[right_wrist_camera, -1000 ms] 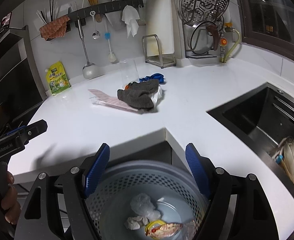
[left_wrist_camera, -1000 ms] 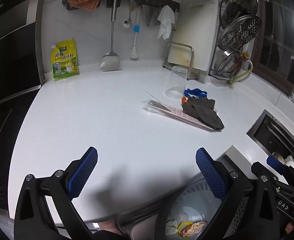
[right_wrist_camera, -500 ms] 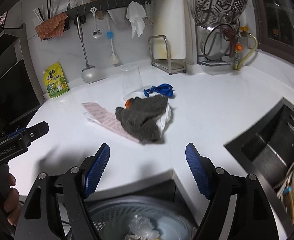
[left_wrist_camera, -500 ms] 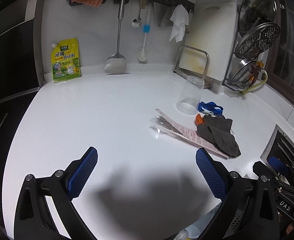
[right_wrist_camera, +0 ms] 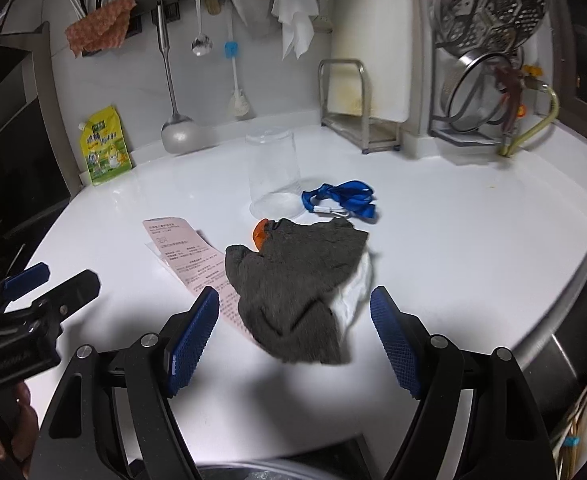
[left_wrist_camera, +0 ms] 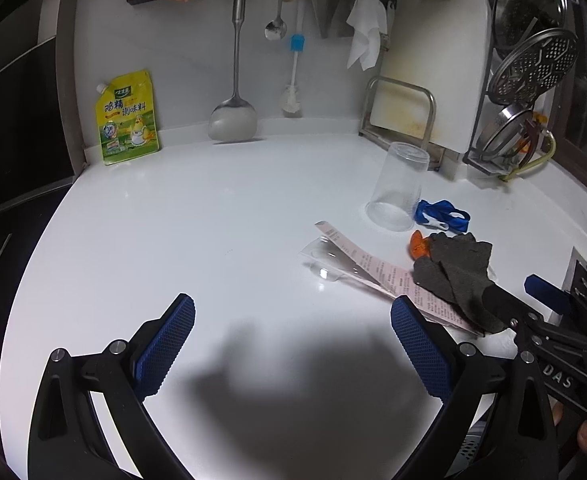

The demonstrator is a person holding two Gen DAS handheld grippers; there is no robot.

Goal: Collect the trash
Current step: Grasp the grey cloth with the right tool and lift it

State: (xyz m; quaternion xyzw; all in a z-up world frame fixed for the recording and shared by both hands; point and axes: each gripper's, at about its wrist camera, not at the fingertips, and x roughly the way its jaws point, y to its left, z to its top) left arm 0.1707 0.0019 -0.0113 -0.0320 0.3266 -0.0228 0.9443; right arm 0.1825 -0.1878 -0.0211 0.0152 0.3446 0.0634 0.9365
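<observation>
A dark grey cloth (right_wrist_camera: 293, 280) lies on the white counter over a white crumpled bag (right_wrist_camera: 357, 284), a pink receipt (right_wrist_camera: 189, 256) and an orange scrap (right_wrist_camera: 260, 234). My right gripper (right_wrist_camera: 293, 340) is open and empty, its fingers either side of the cloth's near end. The cloth (left_wrist_camera: 453, 272), the receipt (left_wrist_camera: 373, 268) and clear plastic wrap (left_wrist_camera: 325, 256) also show in the left wrist view. My left gripper (left_wrist_camera: 293, 352) is open and empty above bare counter, left of the pile.
An upturned clear cup (right_wrist_camera: 273, 176) and a blue strap (right_wrist_camera: 341, 198) sit behind the pile. A yellow seasoning pouch (left_wrist_camera: 127, 120) leans on the back wall. The sink (right_wrist_camera: 573, 344) is at the right. The bin rim (right_wrist_camera: 277, 468) shows below the counter edge.
Both grippers have moved forward from above the bin over the counter. The right one has closed in on the grey cloth. The bin has dropped almost out of view.
</observation>
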